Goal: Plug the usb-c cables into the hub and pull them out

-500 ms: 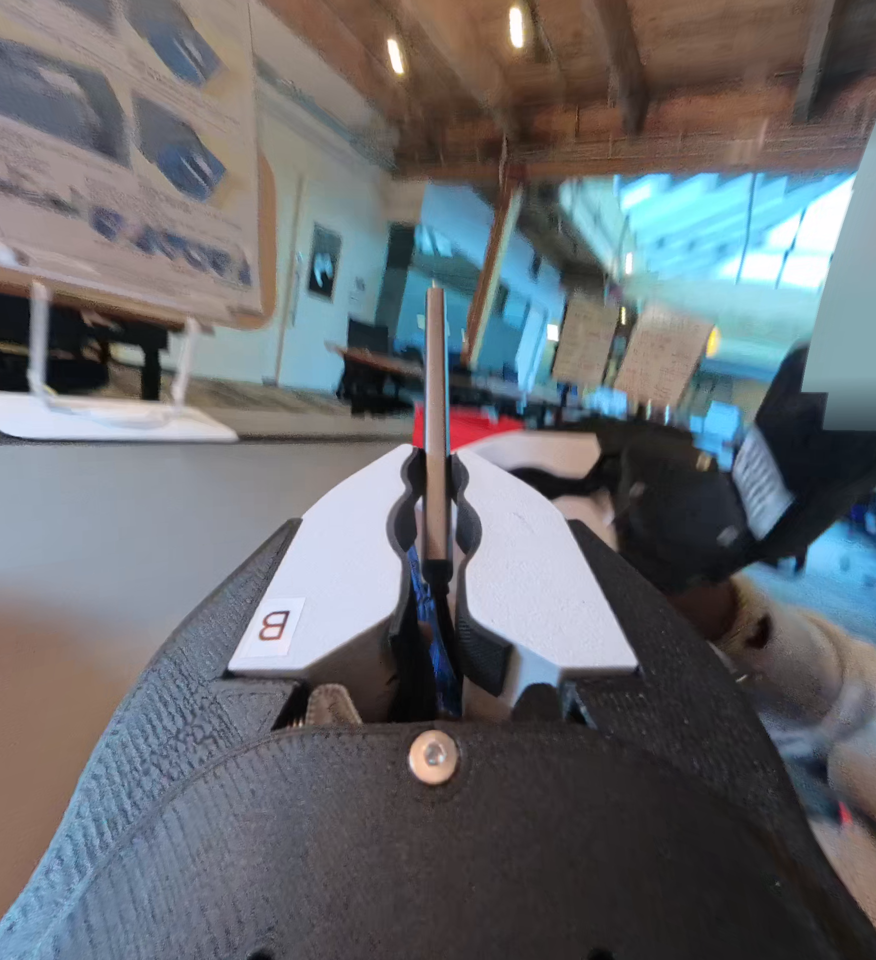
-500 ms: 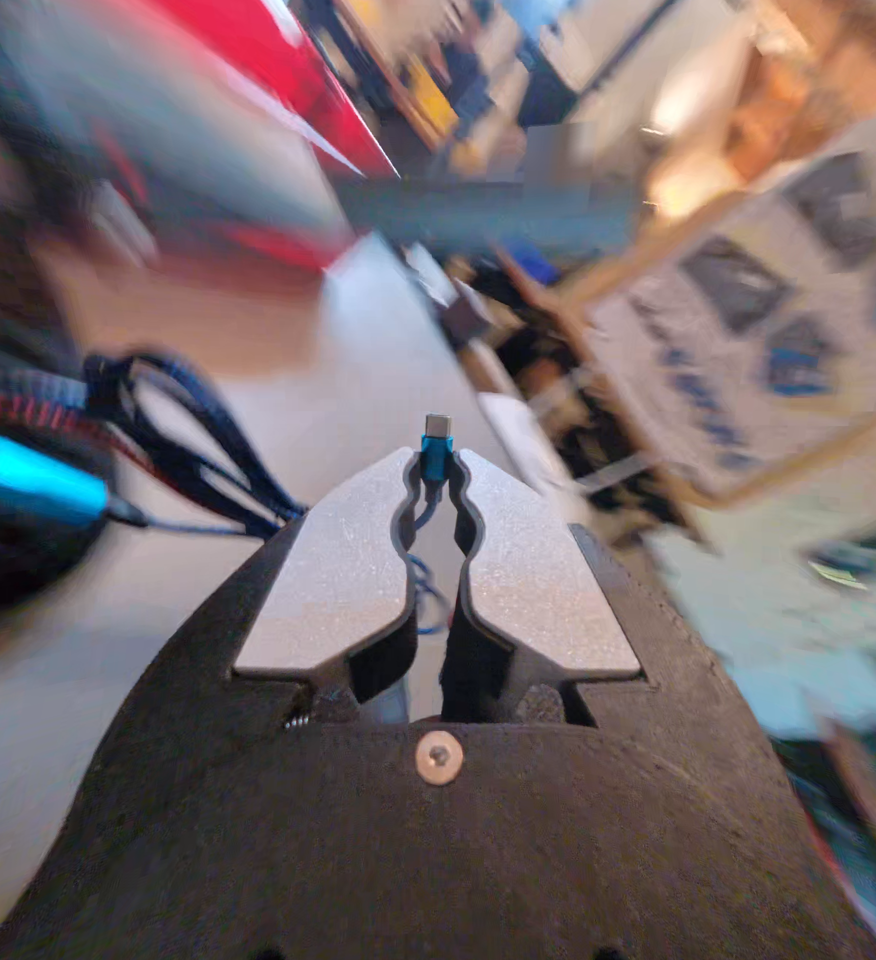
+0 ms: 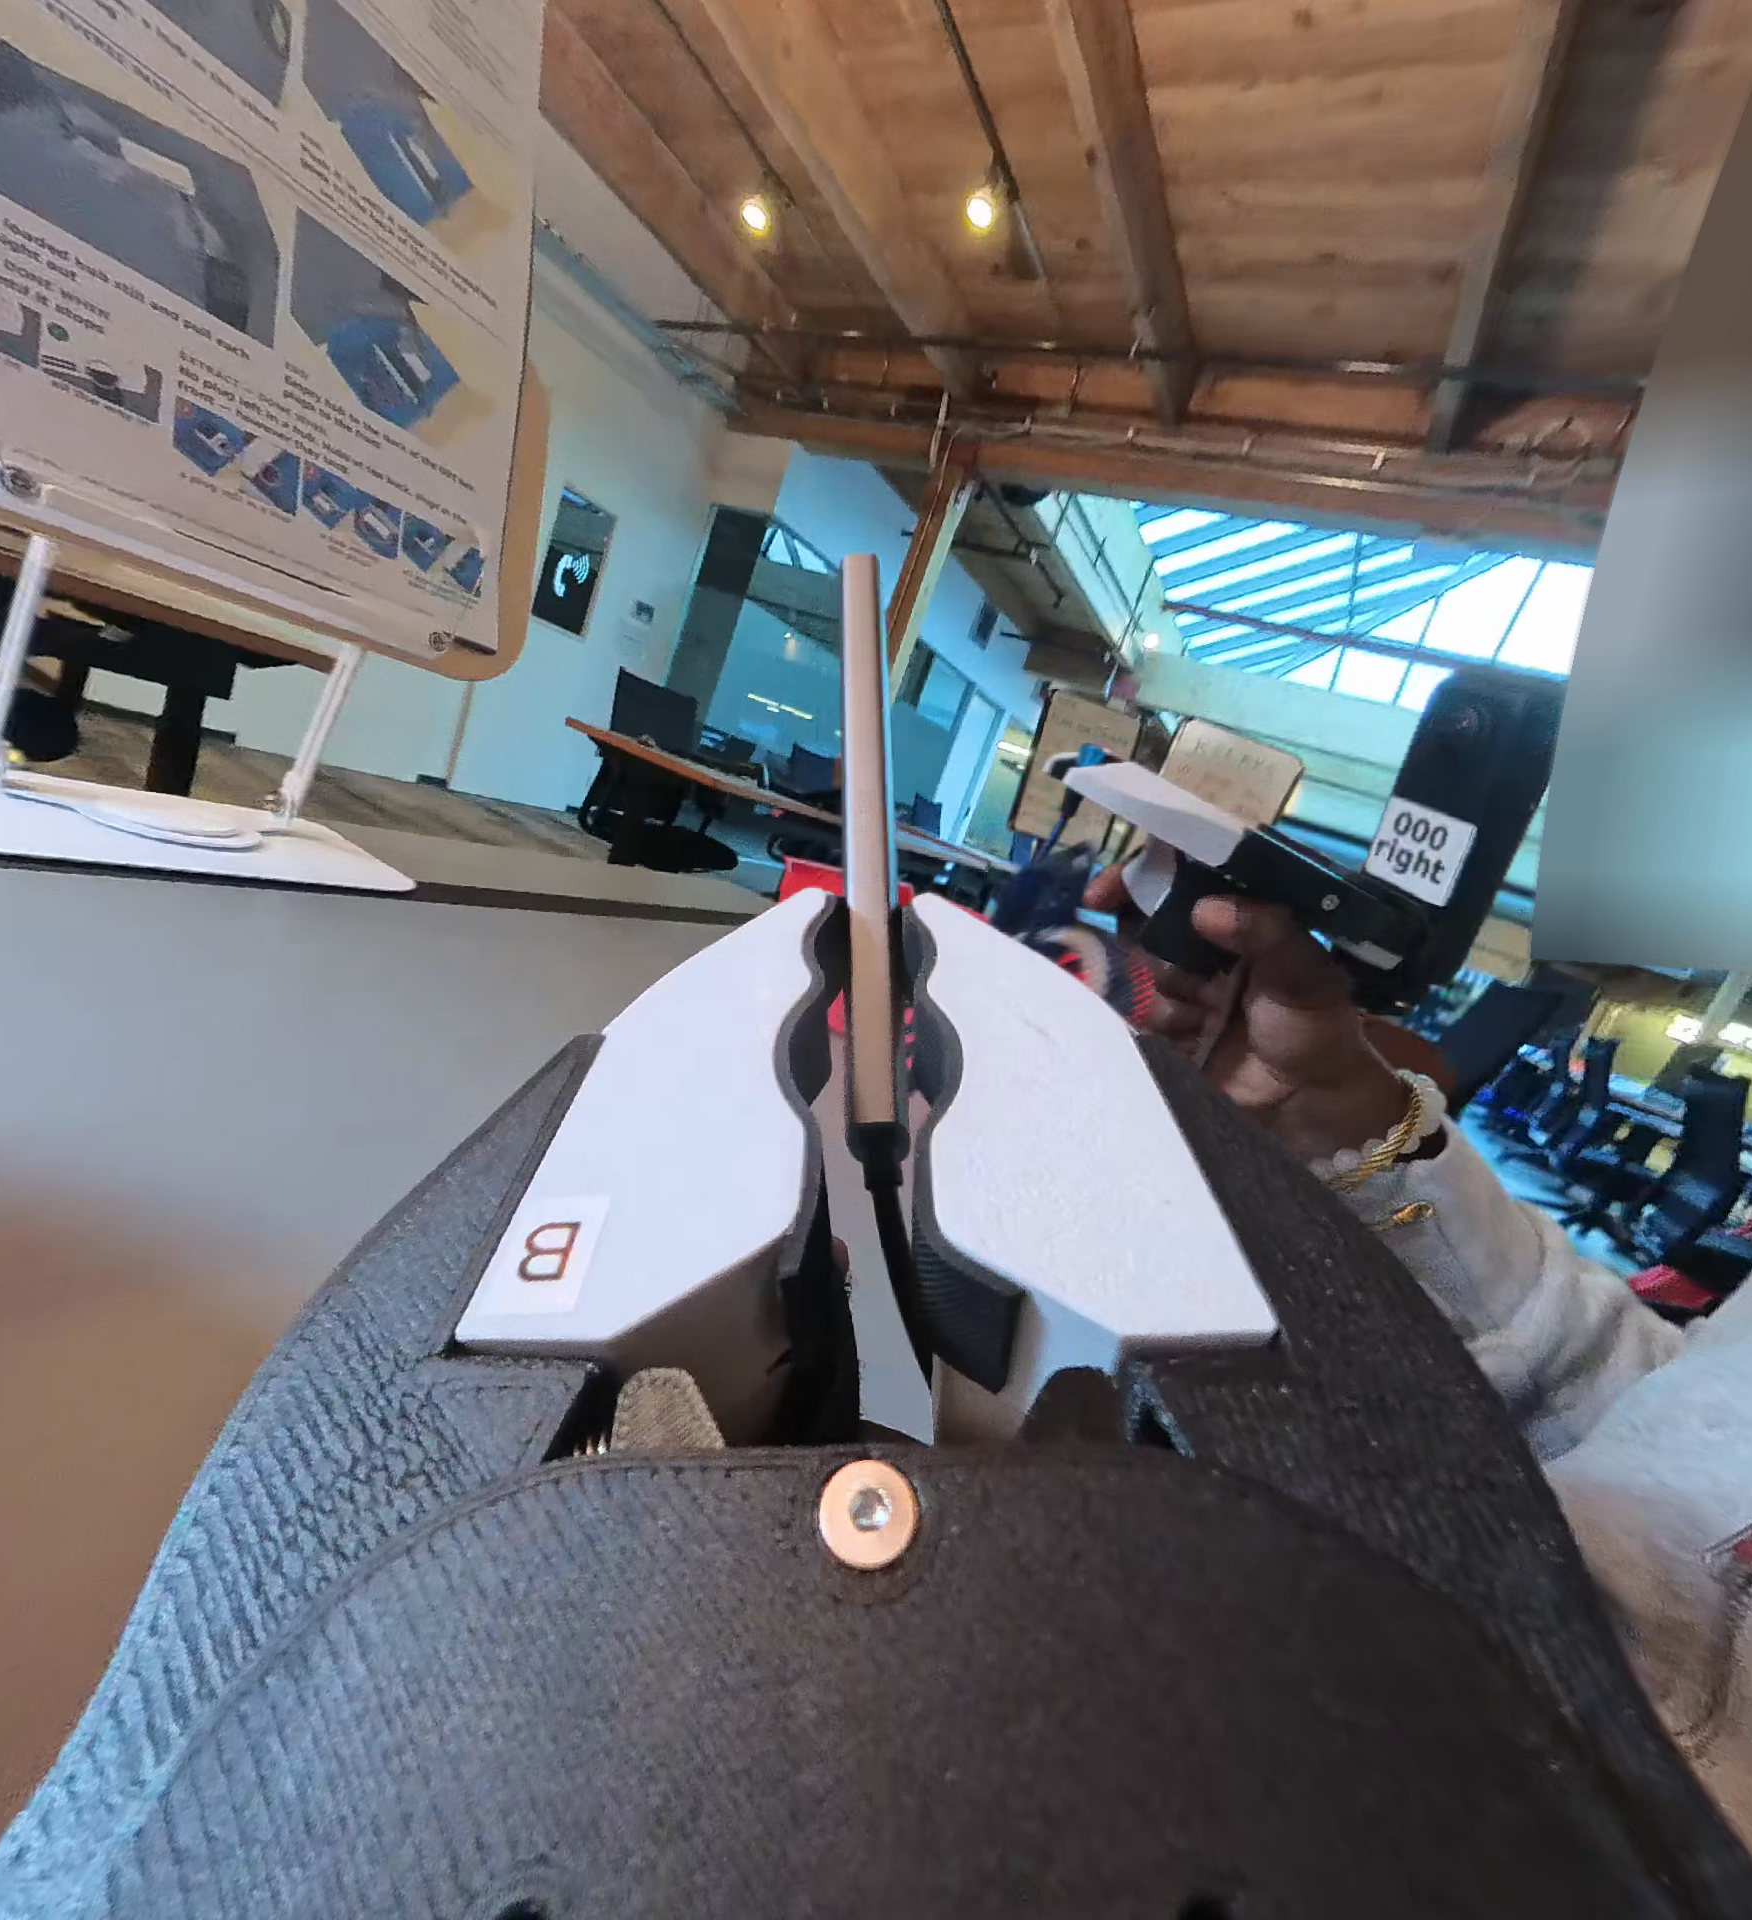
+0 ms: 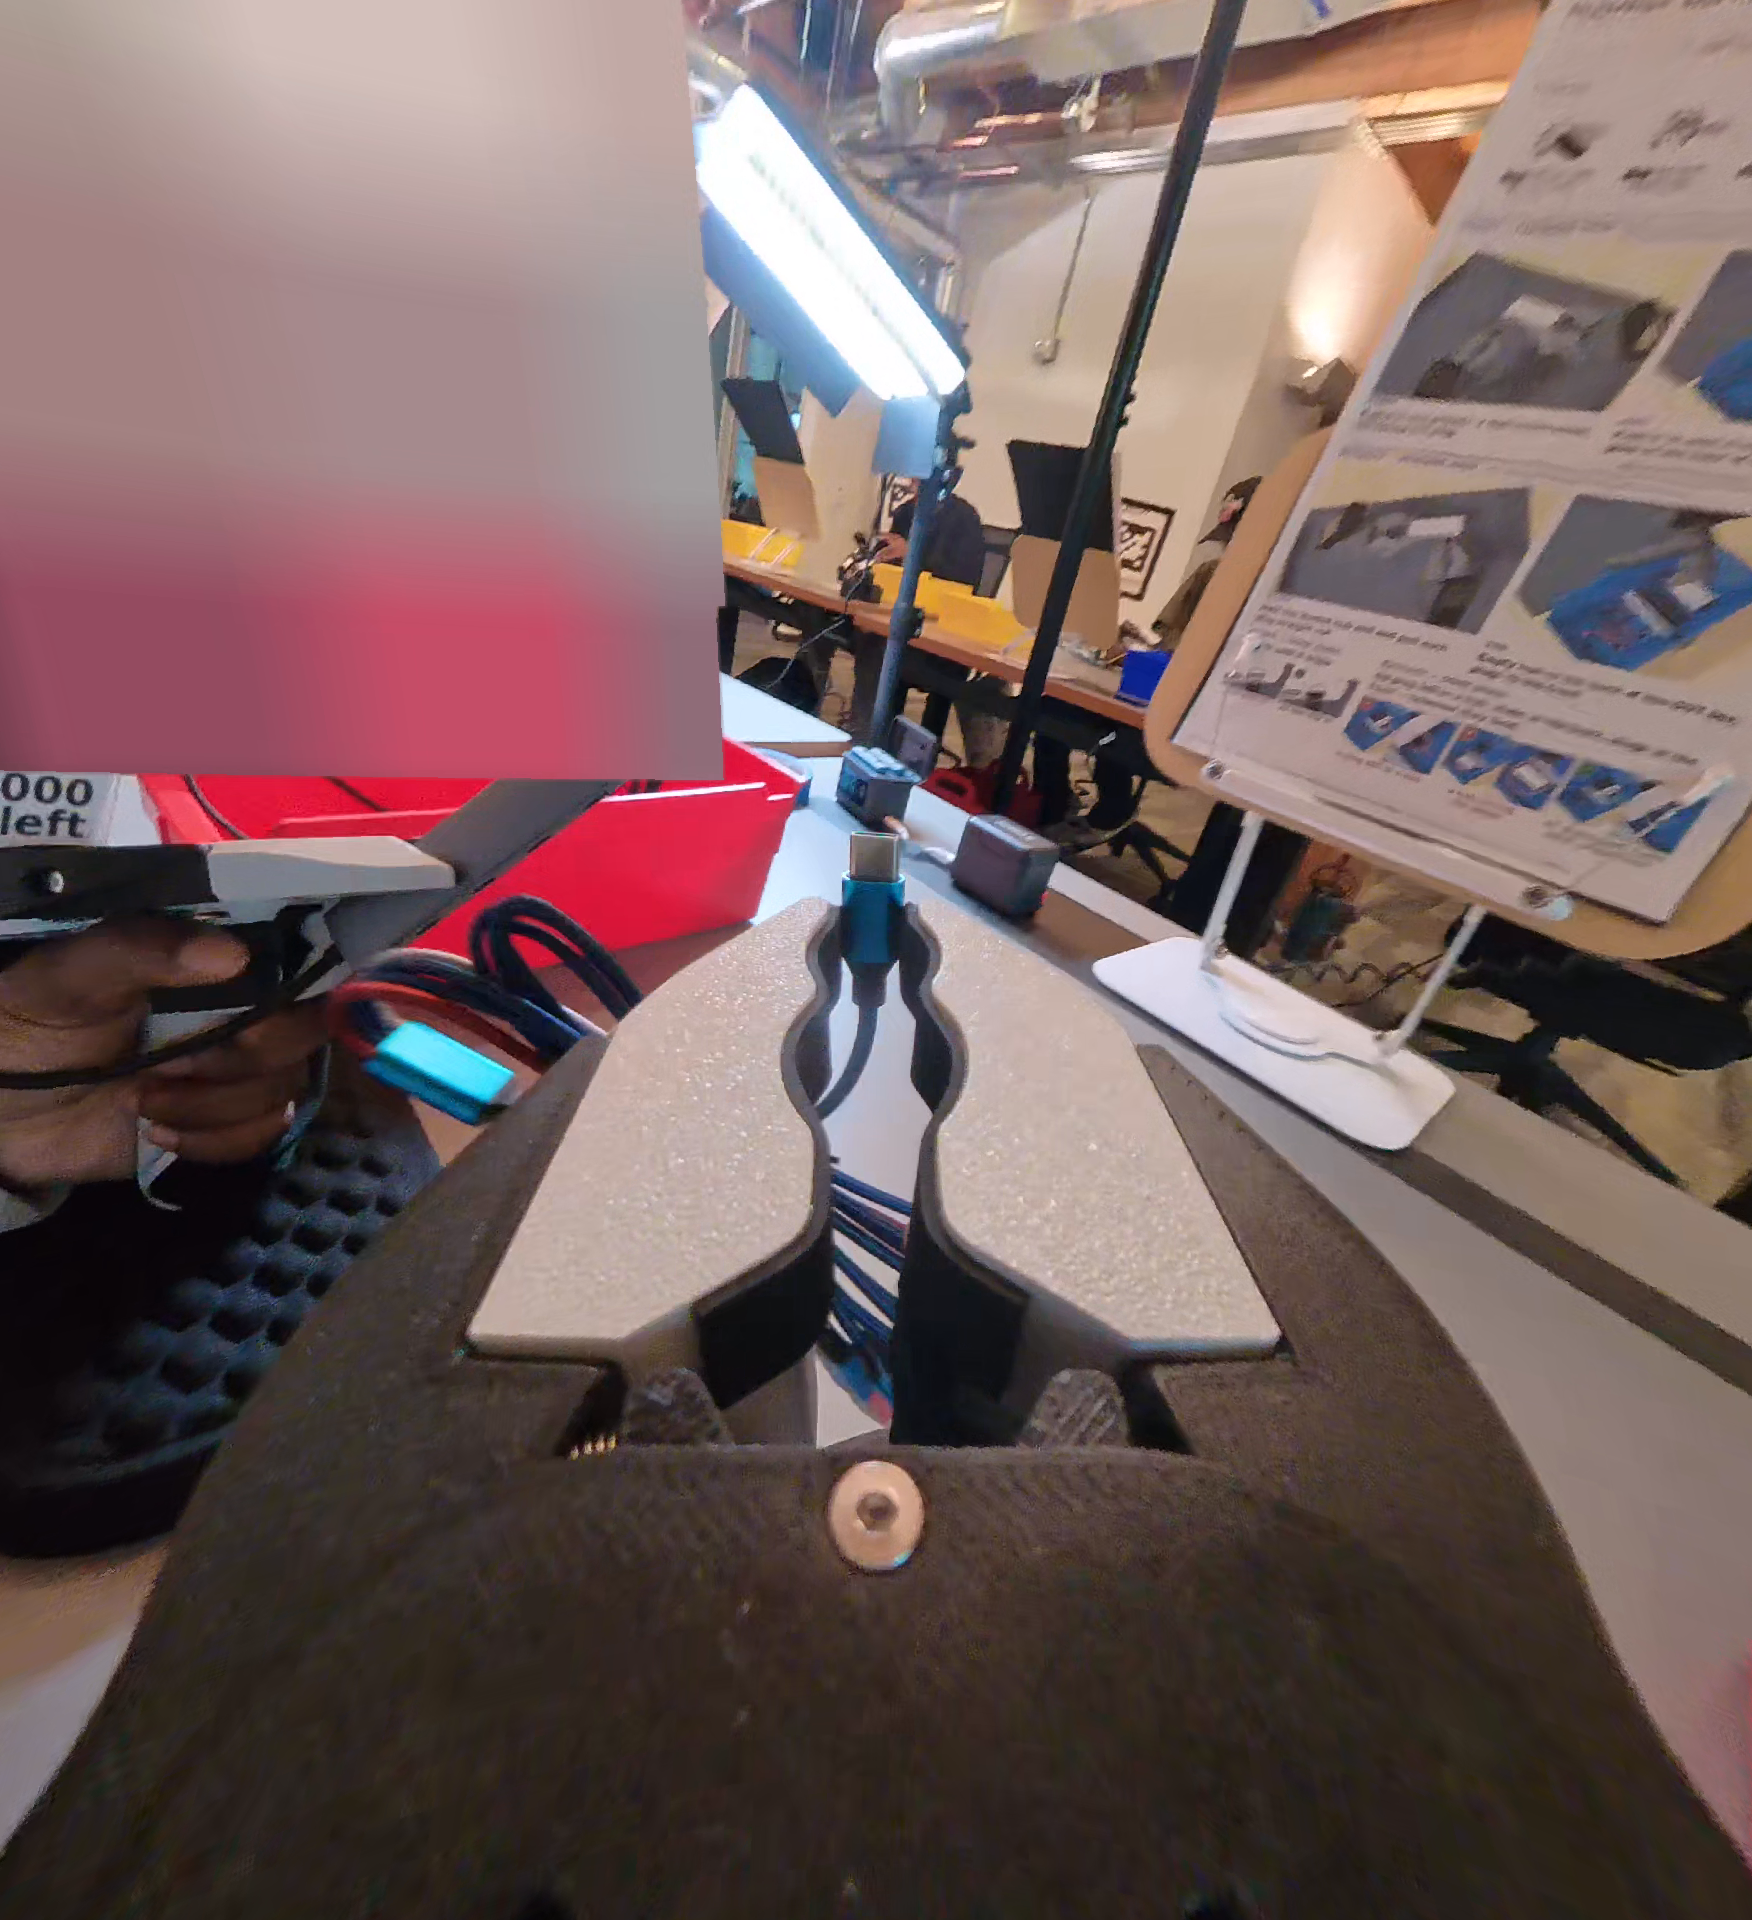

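My left gripper [image 3: 867, 925] is clamped on the hub [image 3: 867, 831], a slim grey-metal bar standing edge-on and upright between the fingers, most of its length projecting past the tips and its black lead [image 3: 887, 1216] running back down the throat of the jaws. My right gripper [image 4: 872, 914] is closed on the blue collar of a usb-c cable [image 4: 870, 904], the bare metal plug clear of the fingertips and pointing forward; the cord drops back between the fingers. Taking the hub as reference, the right gripper sits to its right in the left wrist view, well apart from it, plug not yet presented to any port. The remaining cables [image 4: 498, 997], blue and red braided, hang in a bundle just below the left gripper as the right wrist view shows it, one flat blue connector [image 4: 441, 1070] foremost. I cannot see the hub's ports in either view. Risks, in my judgement: the hub is pinched at one end only, so an off-axis push could lever it round in the jaws; the plug is held by a short collar and may tilt or slide back under insertion load; the loose bundle could snag the approach. A red bin [image 4: 643, 842] stands beyond the hub.
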